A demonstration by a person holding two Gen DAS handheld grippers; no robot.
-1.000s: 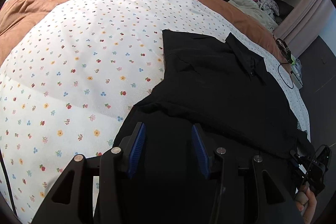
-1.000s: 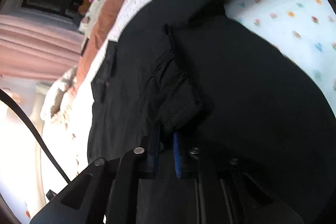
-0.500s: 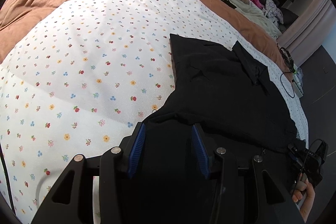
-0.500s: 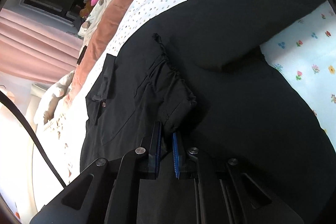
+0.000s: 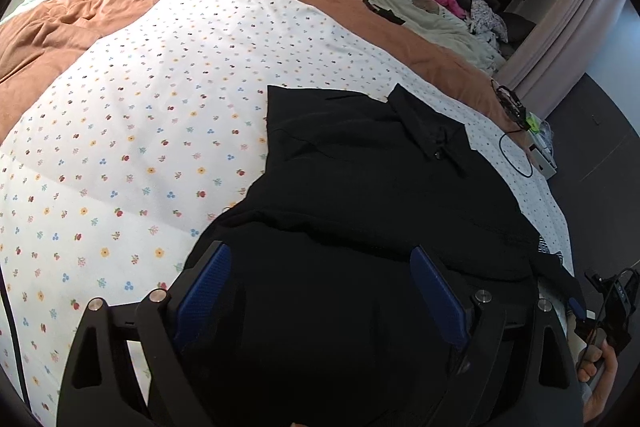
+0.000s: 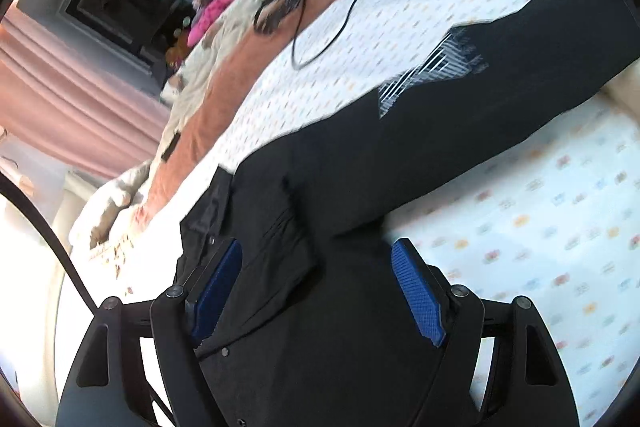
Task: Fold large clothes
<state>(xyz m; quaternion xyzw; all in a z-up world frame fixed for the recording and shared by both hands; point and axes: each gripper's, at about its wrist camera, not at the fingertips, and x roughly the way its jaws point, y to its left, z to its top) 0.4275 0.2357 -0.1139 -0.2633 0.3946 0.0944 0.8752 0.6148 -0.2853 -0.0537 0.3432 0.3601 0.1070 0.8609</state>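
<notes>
Beneath both grippers lies a black shirt point(image 5: 384, 187), spread across a white sheet printed with small flowers point(image 5: 132, 131) on a bed. Seen from the left gripper point(image 5: 320, 291), its blue-padded jaws stand wide apart, having just been opening, with only flat black cloth under the gap and neither pad pressing on anything. Ahead of this gripper the shirt's collar point(image 5: 432, 131) points away, and a folded layer of the shirt crosses just beyond the fingertips. To its left the flowered sheet stretches away, bordered farther off by a rust-orange quilt point(image 5: 100, 7). Off to its far right, at the frame's edge, a hand point(image 5: 596, 367) grips a black handle.

Seen from the right gripper point(image 6: 316, 291), the jaws are likewise spread, also having just been opening; a gathered fold of the shirt point(image 6: 288, 247) lies loose between them, free of both pads. This view is blurred. Ahead and to its right, a long black part of the garment runs across the sheet, with a striped black-and-white patch point(image 6: 424, 71) showing on it. Farther ahead a thin black cable point(image 6: 320, 39) loops over the sheet, and a heap of clothes, one bright pink point(image 6: 212, 15), sits beyond the quilt.
</notes>
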